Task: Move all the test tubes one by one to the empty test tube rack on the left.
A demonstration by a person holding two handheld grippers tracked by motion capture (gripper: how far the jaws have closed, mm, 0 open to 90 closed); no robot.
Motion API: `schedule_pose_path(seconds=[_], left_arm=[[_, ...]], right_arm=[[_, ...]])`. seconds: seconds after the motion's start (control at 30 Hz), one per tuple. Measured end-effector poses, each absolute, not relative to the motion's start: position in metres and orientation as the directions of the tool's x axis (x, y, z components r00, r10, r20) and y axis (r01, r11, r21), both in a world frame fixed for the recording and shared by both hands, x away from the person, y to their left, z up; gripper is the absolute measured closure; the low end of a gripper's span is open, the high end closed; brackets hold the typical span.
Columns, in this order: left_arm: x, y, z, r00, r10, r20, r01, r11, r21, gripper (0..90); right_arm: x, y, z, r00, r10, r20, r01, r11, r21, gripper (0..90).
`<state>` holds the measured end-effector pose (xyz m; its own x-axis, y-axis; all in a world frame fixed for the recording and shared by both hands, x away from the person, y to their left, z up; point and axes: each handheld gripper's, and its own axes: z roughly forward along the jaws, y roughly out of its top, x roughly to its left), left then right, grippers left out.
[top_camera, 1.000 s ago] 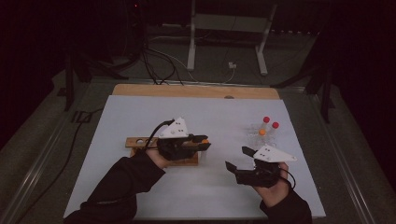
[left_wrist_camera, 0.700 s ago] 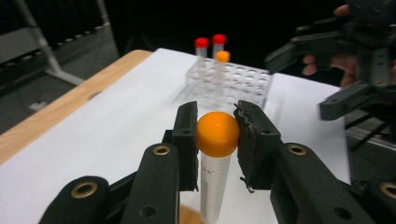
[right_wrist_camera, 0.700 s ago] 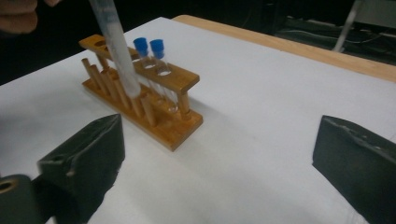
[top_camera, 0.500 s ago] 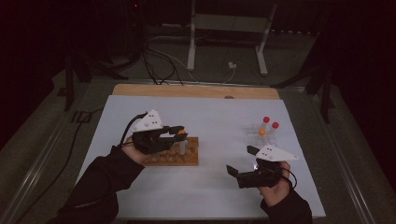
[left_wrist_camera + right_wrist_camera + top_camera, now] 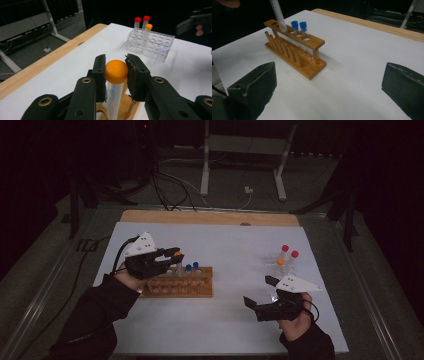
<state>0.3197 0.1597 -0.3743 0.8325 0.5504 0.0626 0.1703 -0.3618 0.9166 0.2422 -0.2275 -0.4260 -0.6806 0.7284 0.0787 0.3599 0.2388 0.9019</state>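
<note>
Leftward along the wooden rack goes the left gripper, jaws clamped on the orange-capped tube, its tip entering a hole beside two blue-capped tubes. Right gripper has just opened, empty; insertion looks close.

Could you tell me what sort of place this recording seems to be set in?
Probably a lab bench set up for recording: a wooden tube rack holds blue-capped tubes, a clear rack holds red and orange ones, and cables trail across the dark floor behind.
</note>
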Motion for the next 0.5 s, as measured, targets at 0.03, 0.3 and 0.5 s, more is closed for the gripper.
schedule_pose_path(seconds=[0.03,0.3,0.5], left_arm=[[0.321,0.160,-0.375,0.828,0.557,0.062,0.172,-0.359,0.917,71.9],[0.335,0.161,-0.387,0.808,0.587,0.054,0.196,-0.354,0.914,71.9],[0.341,0.162,-0.403,0.801,0.597,0.031,0.223,-0.346,0.911,71.9]], right_arm=[[0.242,-0.228,-0.426,-0.680,0.729,0.077,0.359,0.240,0.902,0.0],[0.242,-0.228,-0.427,-0.685,0.725,0.073,0.357,0.247,0.901,0.0],[0.242,-0.229,-0.427,-0.682,0.728,0.069,0.355,0.247,0.902,0.0]])
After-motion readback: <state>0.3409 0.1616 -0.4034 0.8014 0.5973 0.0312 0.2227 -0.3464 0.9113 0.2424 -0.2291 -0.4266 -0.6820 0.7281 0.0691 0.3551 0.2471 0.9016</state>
